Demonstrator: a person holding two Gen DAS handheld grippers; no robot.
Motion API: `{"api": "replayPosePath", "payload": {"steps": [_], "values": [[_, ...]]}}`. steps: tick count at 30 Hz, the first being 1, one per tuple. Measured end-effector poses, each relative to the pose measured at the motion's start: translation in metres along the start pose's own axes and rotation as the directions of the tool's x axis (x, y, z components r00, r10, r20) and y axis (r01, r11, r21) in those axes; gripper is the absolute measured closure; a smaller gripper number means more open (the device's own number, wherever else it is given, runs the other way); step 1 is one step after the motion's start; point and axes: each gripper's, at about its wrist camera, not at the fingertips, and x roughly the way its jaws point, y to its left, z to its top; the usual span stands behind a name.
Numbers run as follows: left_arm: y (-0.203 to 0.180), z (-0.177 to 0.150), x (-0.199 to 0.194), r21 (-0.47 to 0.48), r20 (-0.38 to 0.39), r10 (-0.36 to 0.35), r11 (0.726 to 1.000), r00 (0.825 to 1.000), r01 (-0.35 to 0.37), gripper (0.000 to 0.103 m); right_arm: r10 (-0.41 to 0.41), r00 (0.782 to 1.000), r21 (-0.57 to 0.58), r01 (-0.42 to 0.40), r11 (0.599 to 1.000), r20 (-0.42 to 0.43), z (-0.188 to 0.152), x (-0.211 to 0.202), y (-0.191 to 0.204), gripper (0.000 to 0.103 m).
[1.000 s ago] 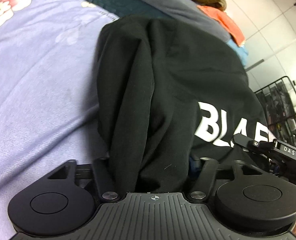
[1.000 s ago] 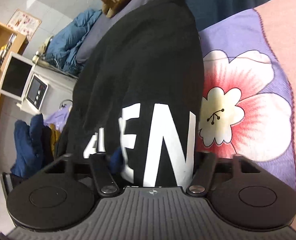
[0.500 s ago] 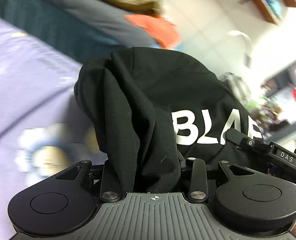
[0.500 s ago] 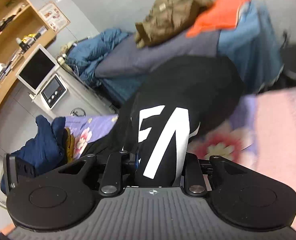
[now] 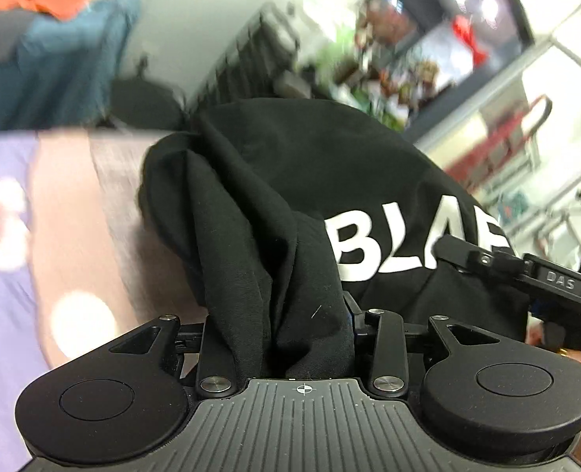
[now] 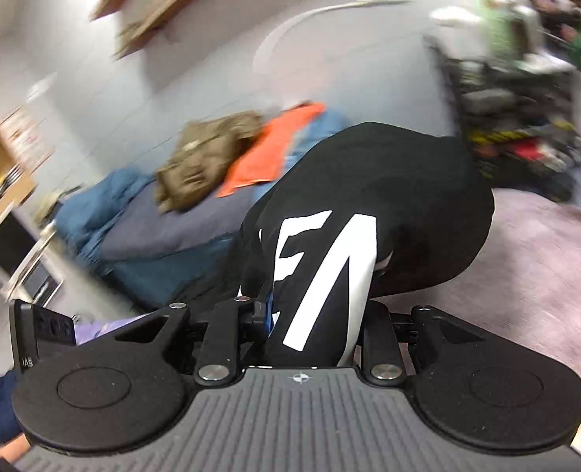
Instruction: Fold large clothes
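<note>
Left-wrist view first: my left gripper point(image 5: 280, 322) is clenched on a thick bunch of the black T-shirt point(image 5: 290, 181), the cloth gathered in deep folds between its jaws and swelling up ahead of it. White letters reading BLA show on the shirt to the right of that bunch. Beyond those letters, my right gripper point(image 5: 526, 279) reaches into the same cloth from the right edge. Left of the shirt lies the bedspread point(image 5: 11, 236), purple with pale flowers and a pinkish band; whether the shirt touches it I cannot tell.

From the right wrist, my right gripper point(image 6: 310, 314) is clamped on another fold of the T-shirt point(image 6: 400, 196), big white lettering running straight down into its jaws. Past the shirt to the left a blue couch point(image 6: 141, 236) carries an olive jacket point(image 6: 208, 157) and an orange cloth point(image 6: 267, 157). Right of the shirt the bedspread point(image 6: 526, 275) looks mauve. Everything behind is blurred.
</note>
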Motion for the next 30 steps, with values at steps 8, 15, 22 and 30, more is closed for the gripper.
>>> {"api": "replayPosePath", "payload": {"steps": [8,15,22,30], "values": [[0.017,-0.059,0.06,0.084,-0.233,0.162,0.986,0.959,-0.146,0.0,-0.104,0.983,0.392,0.157,0.906,-0.152,-0.111,-0.011,-0.122,0.059],[0.038,-0.064,0.057,0.046,-0.229,0.166,0.986,0.959,-0.159,0.0,-0.056,0.991,0.563,0.116,0.818,-0.123,-0.157,-0.009,-0.152,0.028],[0.05,-0.059,0.04,0.104,-0.184,0.227,0.972,0.956,-0.21,0.0,-0.108,0.981,0.477,0.173,0.861,-0.162,-0.145,-0.017,-0.134,0.023],[0.052,-0.068,0.03,0.202,-0.178,0.319,0.938,0.931,-0.283,0.0,-0.261,0.93,0.122,0.299,0.946,-0.258,-0.147,-0.041,-0.089,0.012]]}}
